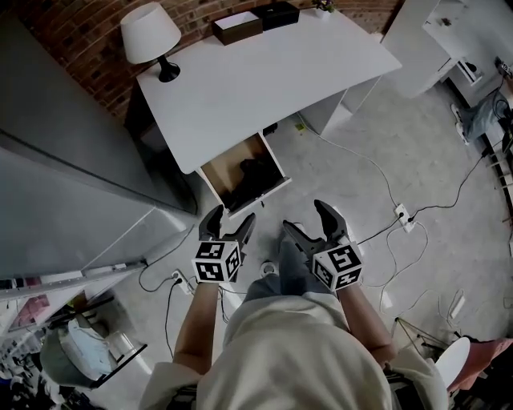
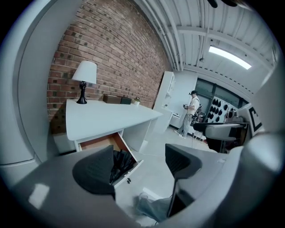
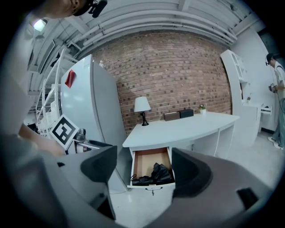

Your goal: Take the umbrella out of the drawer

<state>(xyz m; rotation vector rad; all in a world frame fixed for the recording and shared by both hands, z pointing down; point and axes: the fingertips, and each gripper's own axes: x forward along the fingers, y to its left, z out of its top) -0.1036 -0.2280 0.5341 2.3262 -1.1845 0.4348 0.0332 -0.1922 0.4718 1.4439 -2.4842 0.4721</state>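
Note:
A black folded umbrella (image 1: 255,174) (image 3: 156,173) (image 2: 121,161) lies in the open wooden drawer (image 1: 215,170) (image 3: 139,162) under the white desk (image 1: 264,72) (image 3: 187,127). My left gripper (image 1: 228,222) (image 2: 138,167) is open and held short of the drawer's front, nothing between its jaws. Beside it, my right gripper (image 1: 308,218) (image 3: 144,171) is open too and also empty, a little further right of the drawer front.
On the desk stand a white lamp (image 1: 151,36) and two boxes (image 1: 253,21) at the back by the brick wall. A grey cabinet (image 1: 64,160) rises at the left. Cables and a power strip (image 1: 403,216) lie on the floor at right. A person (image 2: 191,113) stands far off.

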